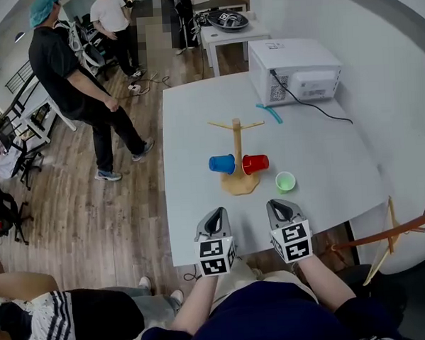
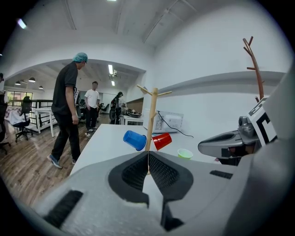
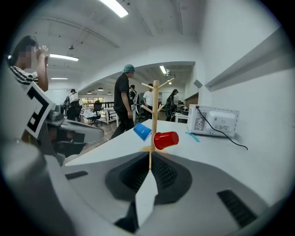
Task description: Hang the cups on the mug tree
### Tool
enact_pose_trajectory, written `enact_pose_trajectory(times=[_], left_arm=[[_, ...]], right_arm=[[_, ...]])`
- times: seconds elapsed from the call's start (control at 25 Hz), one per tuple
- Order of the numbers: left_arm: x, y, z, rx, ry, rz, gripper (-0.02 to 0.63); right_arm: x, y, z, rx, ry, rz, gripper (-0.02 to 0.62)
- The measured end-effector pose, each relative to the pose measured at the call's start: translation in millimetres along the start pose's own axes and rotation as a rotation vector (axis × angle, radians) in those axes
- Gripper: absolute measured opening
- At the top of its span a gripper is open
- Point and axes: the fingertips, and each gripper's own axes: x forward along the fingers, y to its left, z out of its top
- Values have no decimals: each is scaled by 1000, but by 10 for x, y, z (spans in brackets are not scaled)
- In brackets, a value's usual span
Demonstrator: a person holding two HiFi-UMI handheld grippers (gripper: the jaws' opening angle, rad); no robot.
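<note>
Head view: the green plastic cup (image 1: pixel 285 181) stands on the white table (image 1: pixel 327 188) beside the wooden mug tree (image 1: pixel 237 147). It is probably light and squashy, so pinch its rim gently. The left hand-held gripper (image 1: pixel 215 213) and right hand-held gripper (image 1: pixel 280 205) are closed and empty.

The mug tree (image 1: pixel 236 134) bears a blue cup (image 1: pixel 222 164) and red cup (image 1: pixel 255 163); green cup (image 1: pixel 285 181) stands upright nearby.

I'm looking down on a white table (image 1: pixel 193 209) at centre, with a microwave (image 1: pixel 296 69) on it at 1 o'clock and a second white table (image 1: pixel 223 37) at 12. A wood-plank floor (image 1: pixel 80 215) fills 8 to 11 o'clock, with office chairs (image 1: pixel 24 161) at 9. A white wall (image 1: pixel 384 57) curves past 3, and strip lights (image 3: pixel 113 7) glow on the ceiling.
</note>
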Motion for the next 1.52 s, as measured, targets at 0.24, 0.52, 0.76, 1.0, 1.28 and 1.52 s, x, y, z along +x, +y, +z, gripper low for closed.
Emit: enact_pose_trajectory(times=[0.24, 0.52, 0.76, 1.0, 1.28, 1.52], left_arm=[[75, 78, 33, -1, 10, -27, 20], [191, 118, 69, 10, 22, -56, 20], [263, 192, 84, 8, 26, -66, 20], [359, 238, 95, 11, 20, -81, 20], [428, 299, 49, 23, 33, -100, 20], [519, 353, 56, 26, 35, -119, 20]], right_arm=[[24, -162, 5, 41, -7, -71, 35], [49, -302, -103, 65, 13, -116, 35], [74, -421, -176, 110, 20, -155, 35], [122, -531, -261, 110, 41, -172, 37], [165, -652, -374, 151, 38, -206, 74], [242, -764, -537, 190, 56, -254, 176]])
